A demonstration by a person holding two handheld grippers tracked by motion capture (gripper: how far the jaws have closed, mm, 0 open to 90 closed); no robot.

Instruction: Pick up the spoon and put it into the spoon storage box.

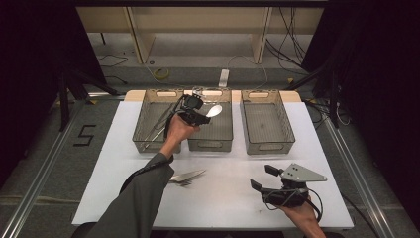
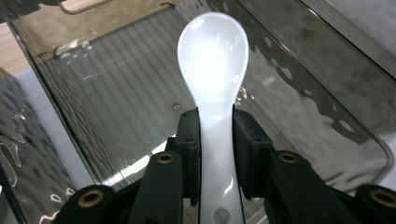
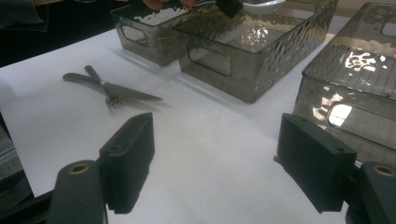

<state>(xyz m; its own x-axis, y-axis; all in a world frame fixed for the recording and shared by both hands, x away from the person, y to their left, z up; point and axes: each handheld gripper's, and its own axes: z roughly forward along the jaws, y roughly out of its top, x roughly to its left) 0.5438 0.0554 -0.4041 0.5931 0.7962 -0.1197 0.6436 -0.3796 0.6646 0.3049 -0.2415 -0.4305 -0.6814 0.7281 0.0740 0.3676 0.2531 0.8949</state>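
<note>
The left tongs (image 2: 215, 140) clamp the handle of a white spoon (image 2: 214, 60), holding its bowl above the middle grey bin (image 1: 220, 130), between two other bins (image 1: 148, 130) (image 1: 270, 130). The right tongs (image 3: 224, 172) gape empty over the white table (image 1: 223, 198), near a knife (image 3: 123, 91) crossed over a fork (image 3: 77, 78).

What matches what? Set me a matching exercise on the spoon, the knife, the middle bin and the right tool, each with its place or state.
Things:
1. white spoon
2. knife
3. middle bin
4. right tool

Places or states:
A. open, nothing between its jaws
B. clamped by its handle in the left tool
C. lying on the white table, crossed with a fork
D. underneath the held spoon

Pairs: 1-B, 2-C, 3-D, 4-A
</note>
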